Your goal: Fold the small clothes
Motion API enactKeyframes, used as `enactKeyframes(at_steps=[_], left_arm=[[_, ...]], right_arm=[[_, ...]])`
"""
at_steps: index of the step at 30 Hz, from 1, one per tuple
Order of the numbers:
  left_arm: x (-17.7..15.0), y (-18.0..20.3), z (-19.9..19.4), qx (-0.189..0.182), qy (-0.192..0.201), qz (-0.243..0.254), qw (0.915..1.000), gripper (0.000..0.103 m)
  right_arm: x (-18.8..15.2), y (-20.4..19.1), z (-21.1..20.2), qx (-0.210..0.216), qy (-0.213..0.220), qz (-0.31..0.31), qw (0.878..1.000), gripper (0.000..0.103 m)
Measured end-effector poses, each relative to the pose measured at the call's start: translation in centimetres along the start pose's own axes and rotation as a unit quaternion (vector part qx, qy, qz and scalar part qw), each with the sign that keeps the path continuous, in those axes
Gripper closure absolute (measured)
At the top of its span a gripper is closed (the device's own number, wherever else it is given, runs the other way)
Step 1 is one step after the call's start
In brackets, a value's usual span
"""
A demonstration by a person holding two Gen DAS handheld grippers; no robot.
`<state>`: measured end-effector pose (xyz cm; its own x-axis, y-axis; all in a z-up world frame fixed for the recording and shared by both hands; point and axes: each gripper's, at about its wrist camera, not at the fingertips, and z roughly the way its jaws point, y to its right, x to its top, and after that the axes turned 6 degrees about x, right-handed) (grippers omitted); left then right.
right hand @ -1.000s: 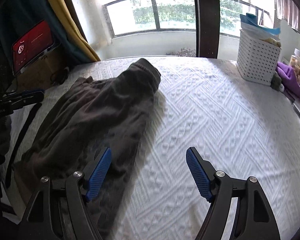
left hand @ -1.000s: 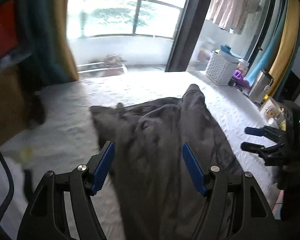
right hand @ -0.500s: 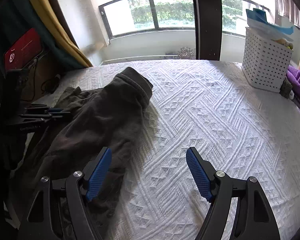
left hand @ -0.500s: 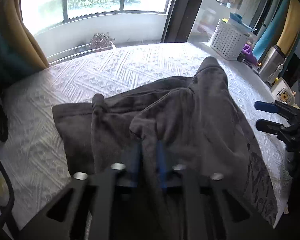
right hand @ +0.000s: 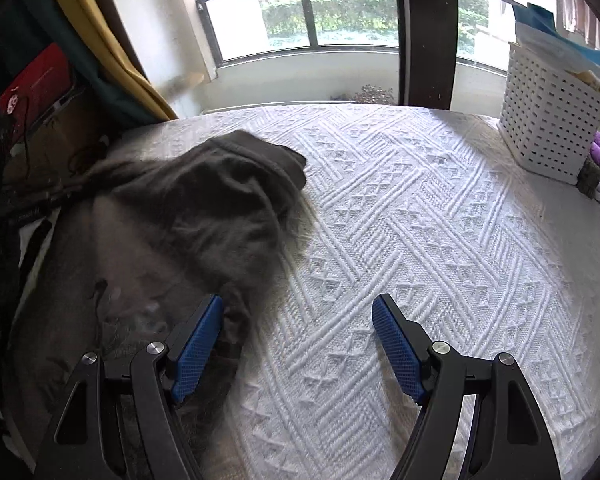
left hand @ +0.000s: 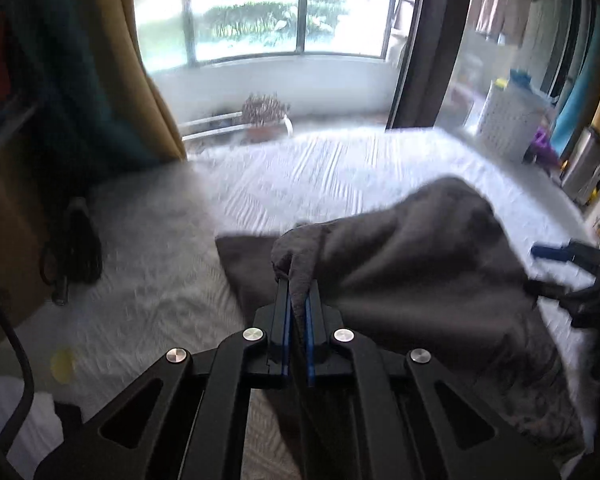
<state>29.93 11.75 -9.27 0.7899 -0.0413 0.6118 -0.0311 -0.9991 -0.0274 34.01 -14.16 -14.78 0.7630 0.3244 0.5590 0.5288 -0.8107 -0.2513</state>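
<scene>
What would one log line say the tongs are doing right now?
left tongs: shut on grey garment | right tongs: open, empty, beside garment edge | surface: white bedspread | fold: not yet done

A bed [right hand: 440, 220] covered in a white spread with a raised diamond pattern fills the room's middle, and daylight pours in from a wide window [right hand: 300, 12] with dark frames and green bushes outside. A thick dark post [right hand: 426, 32] divides the glass, while a yellow curtain [right hand: 100, 28] and a teal one [left hand: 80, 60] hang at the left. A white perforated basket [right hand: 548, 116] stands at the bed's far right corner, with a potted plant [left hand: 264, 110] below the window sill.
</scene>
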Motion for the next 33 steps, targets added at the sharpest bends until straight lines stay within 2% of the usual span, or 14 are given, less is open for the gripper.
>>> enactKeyframes(at_steps=[5, 7, 8, 9, 11, 15, 19, 20, 21, 23, 27, 30, 33], left_arm=[[0.0, -0.4, -1.1, -0.01, -0.015, 0.002, 0.9998, 0.097], [0.1, -0.7, -1.8, -0.007, -0.012, 0.008, 0.9999, 0.091], [0.4, -0.8, -2.1, -0.003, -0.006, 0.008, 0.9999, 0.08], [0.7, -0.8, -2.1, -0.002, 0.0, 0.006, 1.0, 0.062], [1.4, -1.3, -2.1, -0.001, 0.013, -0.006, 0.9999, 0.046], [2.4, -1.6, 0.0, -0.003, 0.006, -0.008, 0.9999, 0.046], [1.8, -1.5, 2.8, 0.035, -0.023, 0.014, 0.999, 0.046], [1.5, -1.6, 3.3, 0.047, -0.031, 0.02, 0.9982, 0.046], [1.0, -1.9, 3.8, 0.053, -0.035, 0.019, 0.9978, 0.046], [0.6, -2.4, 3.8, 0.045, -0.029, 0.007, 0.9986, 0.046], [0.4, -2.8, 3.7, 0.052, -0.029, 0.0, 0.9982, 0.046], [0.3, -2.8, 3.4, 0.059, -0.025, -0.002, 0.9979, 0.046], [0.5, -2.9, 2.3, 0.069, -0.014, -0.015, 0.9974, 0.046]], right_arm=[[1.5, 0.1, 0.0, -0.009, 0.016, 0.0, 1.0, 0.025], [2.7, 0.0, 0.3, -0.013, 0.024, -0.001, 1.0, 0.025], [3.2, 0.0, 0.4, -0.013, 0.027, -0.002, 1.0, 0.025], [3.9, 0.0, 0.7, -0.015, 0.031, -0.003, 0.999, 0.025], [4.9, 0.0, 1.4, -0.018, 0.035, -0.002, 0.999, 0.025], [6.4, 0.4, 3.9, -0.028, 0.017, 0.002, 0.999, 0.025], [6.8, 0.6, 5.4, -0.048, 0.011, -0.007, 0.999, 0.024], [7.0, 0.6, 5.5, -0.054, 0.013, -0.009, 0.998, 0.019], [7.2, 0.8, 5.6, -0.057, 0.014, -0.007, 0.998, 0.019], [7.7, 0.9, 5.9, -0.051, 0.016, -0.006, 0.999, 0.019], [8.8, 1.3, 5.9, -0.053, 0.028, -0.017, 0.998, 0.019], [9.0, 1.7, 4.9, -0.05, 0.038, -0.012, 0.998, 0.019], [8.6, 1.9, 3.2, -0.067, 0.056, -0.007, 0.996, 0.018]])
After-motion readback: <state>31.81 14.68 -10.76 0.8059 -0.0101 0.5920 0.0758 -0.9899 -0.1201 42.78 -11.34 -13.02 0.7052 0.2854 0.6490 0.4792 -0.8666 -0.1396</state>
